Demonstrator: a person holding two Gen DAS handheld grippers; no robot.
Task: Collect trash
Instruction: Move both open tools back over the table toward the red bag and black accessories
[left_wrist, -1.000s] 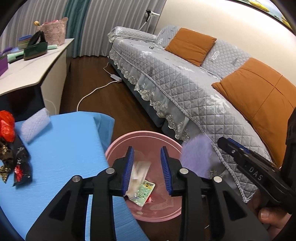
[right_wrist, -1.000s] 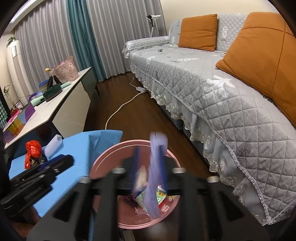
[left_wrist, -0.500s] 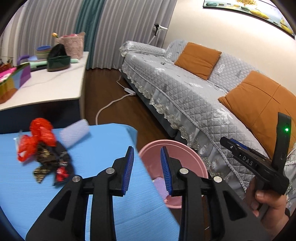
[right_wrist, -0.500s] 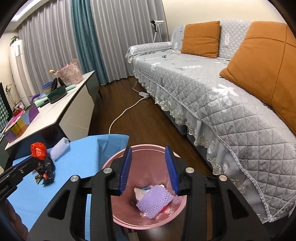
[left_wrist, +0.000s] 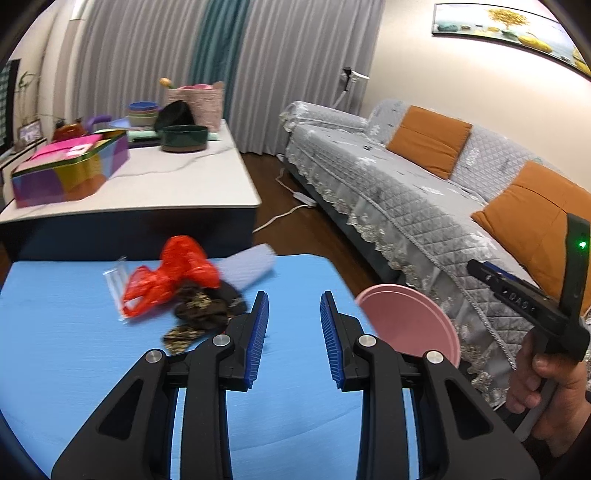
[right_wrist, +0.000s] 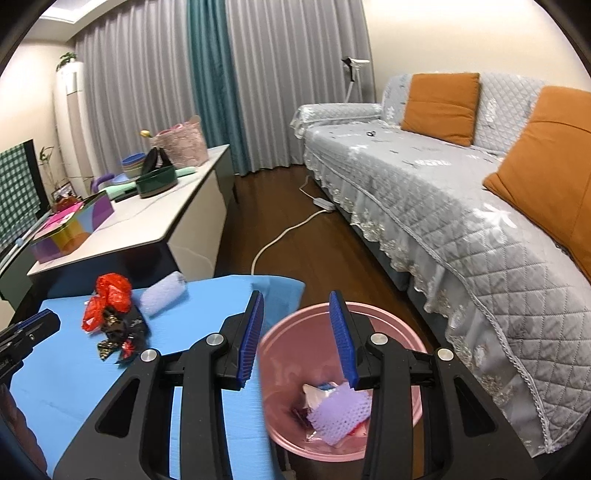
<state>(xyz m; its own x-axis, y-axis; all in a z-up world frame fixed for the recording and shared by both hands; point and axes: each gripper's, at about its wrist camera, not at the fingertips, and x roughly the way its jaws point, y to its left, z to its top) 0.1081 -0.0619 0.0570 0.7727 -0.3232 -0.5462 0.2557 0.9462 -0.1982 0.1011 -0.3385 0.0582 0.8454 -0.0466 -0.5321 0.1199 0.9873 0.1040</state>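
Observation:
A pink trash bin (right_wrist: 391, 328) stands on the floor by the blue table (right_wrist: 92, 387); a purple foam net (right_wrist: 340, 413) and wrappers lie in it. My right gripper (right_wrist: 297, 336) is open and empty above the bin's left rim. My left gripper (left_wrist: 293, 339) is open and empty over the blue table (left_wrist: 74, 350). On the table lie a red plastic bag (left_wrist: 177, 269), dark wrappers (left_wrist: 199, 310), a clear wrapper (left_wrist: 114, 280) and a purple foam roll (left_wrist: 247, 266). The bin (left_wrist: 410, 321) shows right of the table.
A white side table (left_wrist: 147, 184) holds a colourful box (left_wrist: 70, 170), a green bowl (left_wrist: 184, 138) and a basket (left_wrist: 195, 99). A grey sofa (right_wrist: 461, 206) with orange cushions runs along the right. A white cable (right_wrist: 284, 229) lies on the wooden floor.
The right gripper opened and dropped the purple foam net into the bin. The left gripper swung left from over the bin to over the blue table, toward the trash pile.

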